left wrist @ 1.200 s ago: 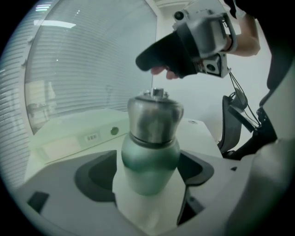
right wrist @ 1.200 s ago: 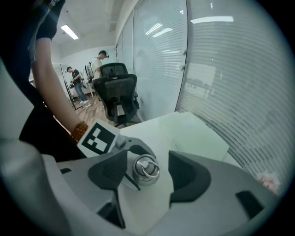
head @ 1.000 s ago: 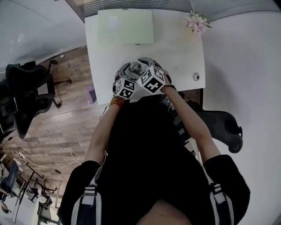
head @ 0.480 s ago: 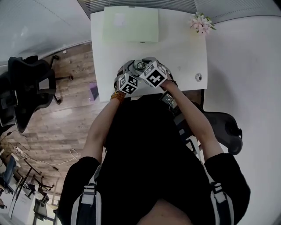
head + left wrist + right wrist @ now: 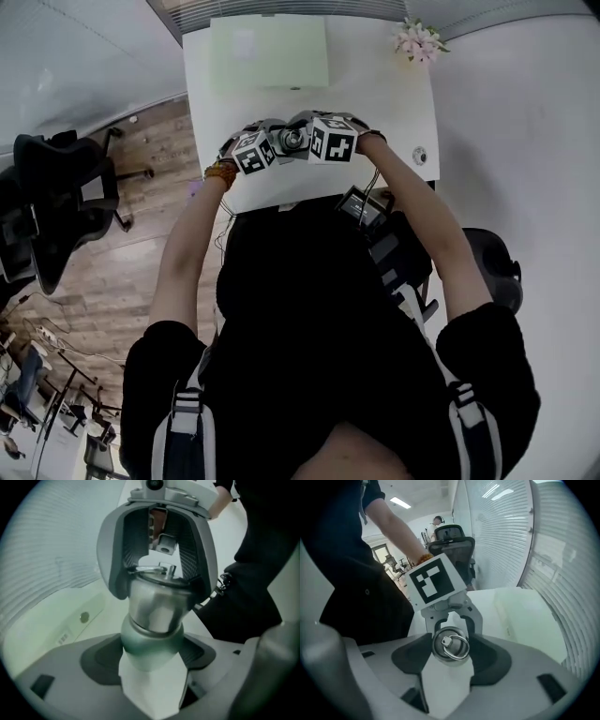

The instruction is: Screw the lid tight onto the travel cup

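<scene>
2 claws on 1 item. Left claw (image 5: pixel 149 660) clamps the lower steel body of the travel cup (image 5: pixel 157 606). Right claw (image 5: pixel 451 659) clamps the ring-top lid (image 5: pixel 451 645), which sits on the cup mouth. Both sets of jaws stand fairly wide w/ pads pressed on metal, and both have just closed in a bit w/ cup and lid between them. Cup is held tilted btwn the claws, over the near part of the white tabletop (image 5: pixel 394 103).

Step, imo: tightening twist, grips just set. Next move prob needs right claw to roll the lid about the cup axis while left counter-holds. Keep lid square to the rim or threads may cross. How far it's threaded: can't tell.

Vs 1 s ago, head view: arms (image 5: pixel 187 253) reach further out and claws sit further in over the tabletop. Marker cubes (image 5: pixel 251 152) are rolled and spread, so the cup top shows btwn them.
</scene>
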